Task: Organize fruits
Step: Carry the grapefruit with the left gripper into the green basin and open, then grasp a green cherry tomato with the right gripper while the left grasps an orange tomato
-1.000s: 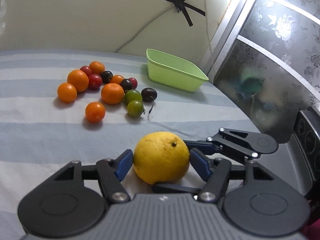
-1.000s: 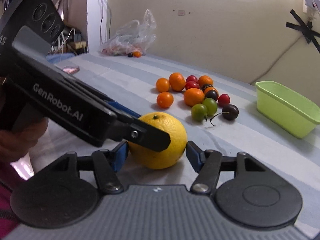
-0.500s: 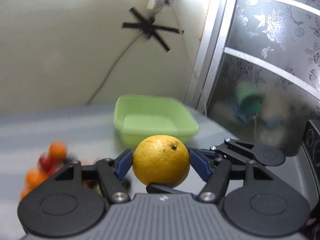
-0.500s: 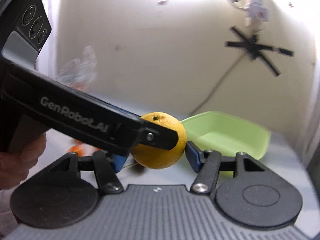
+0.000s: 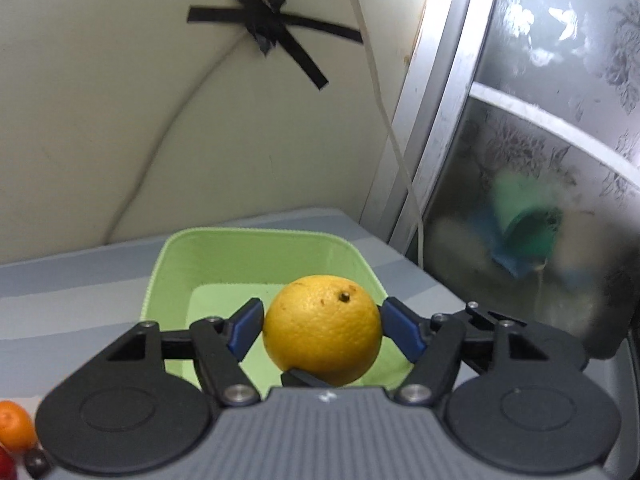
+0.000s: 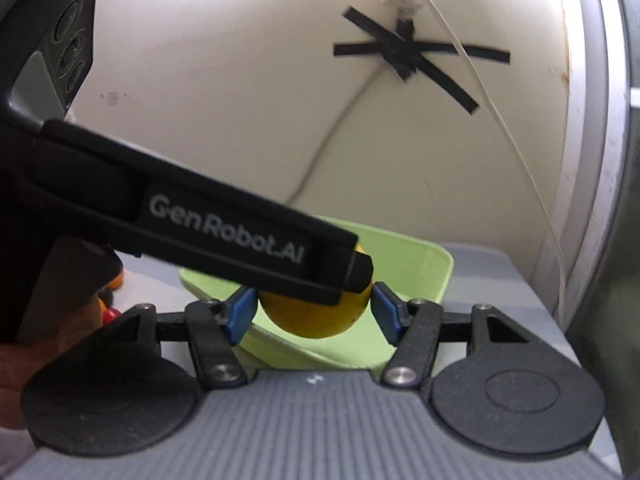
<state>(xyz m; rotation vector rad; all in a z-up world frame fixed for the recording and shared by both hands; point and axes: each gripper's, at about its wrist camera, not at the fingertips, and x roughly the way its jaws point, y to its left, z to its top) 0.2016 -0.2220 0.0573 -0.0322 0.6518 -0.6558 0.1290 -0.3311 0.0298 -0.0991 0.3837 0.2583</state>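
A large yellow citrus fruit (image 5: 320,332) hangs in the air over a light green tub (image 5: 248,234). My left gripper (image 5: 322,320) is shut on it, a blue pad pressing each side. My right gripper (image 6: 312,314) grips the same fruit (image 6: 316,324) from another angle, its blue pads against both sides. In the right wrist view, the black arm of the left gripper (image 6: 224,232) crosses in front and hides the fruit's upper half. The tub (image 6: 432,264) sits just behind and below the fruit and looks empty where I can see inside.
Small fruits remain on the striped cloth at the left: an orange one (image 5: 14,424) and a dark one (image 5: 36,462). A cream wall with taped black cross (image 5: 268,36) and a dangling white cable stands behind. A frosted glass door (image 5: 540,160) closes the right side. A hand (image 6: 40,360) holds the left gripper.
Both grippers lifted the citrus fruit off the cloth and carried it to the right. It now hangs over the green tub, and the pile of small fruits has slid out of view at left.
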